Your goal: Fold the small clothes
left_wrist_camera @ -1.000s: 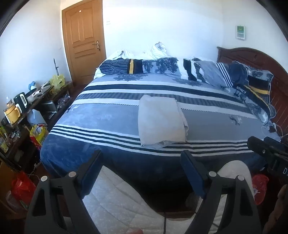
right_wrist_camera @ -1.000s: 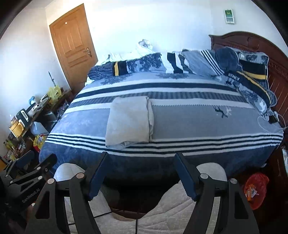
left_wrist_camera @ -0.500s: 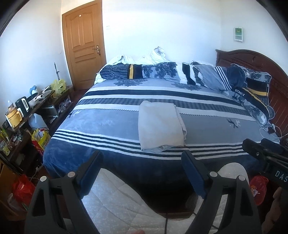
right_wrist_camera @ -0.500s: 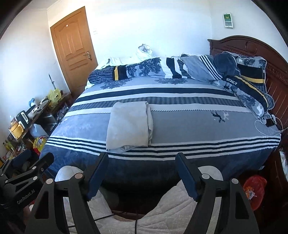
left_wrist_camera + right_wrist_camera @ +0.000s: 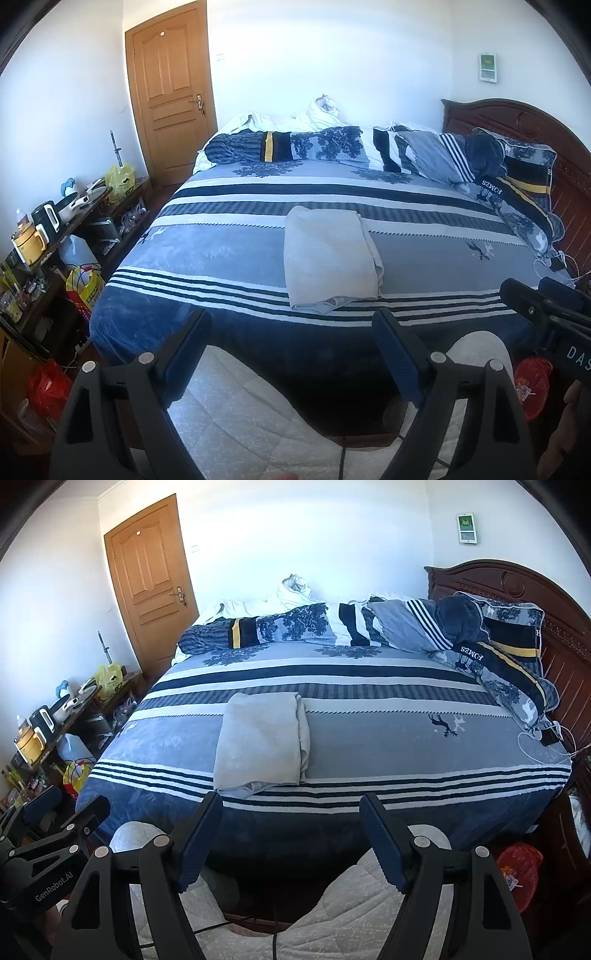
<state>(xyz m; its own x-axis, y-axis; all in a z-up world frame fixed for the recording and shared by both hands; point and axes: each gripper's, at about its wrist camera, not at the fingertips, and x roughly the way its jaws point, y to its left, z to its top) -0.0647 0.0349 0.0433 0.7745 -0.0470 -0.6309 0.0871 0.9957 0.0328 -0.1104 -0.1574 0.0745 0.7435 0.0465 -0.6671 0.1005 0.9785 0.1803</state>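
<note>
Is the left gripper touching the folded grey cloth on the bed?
Apart. In the left wrist view the left gripper is open, short of the grey cloth.

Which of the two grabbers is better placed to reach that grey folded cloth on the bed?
Probably the left gripper: the grey folded cloth lies straight ahead of its open jaws, but left of centre for the right gripper.

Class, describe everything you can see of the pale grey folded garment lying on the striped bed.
The pale grey folded garment looks like soft knit fabric, folded into a long rectangle. It lies flat on the blue, white and navy striped bedspread, near the bed's front edge. Layered edges show along its right side, and a loose bit pokes out at the near end. Nothing else touches it; both tools are open and well short of it.
</note>
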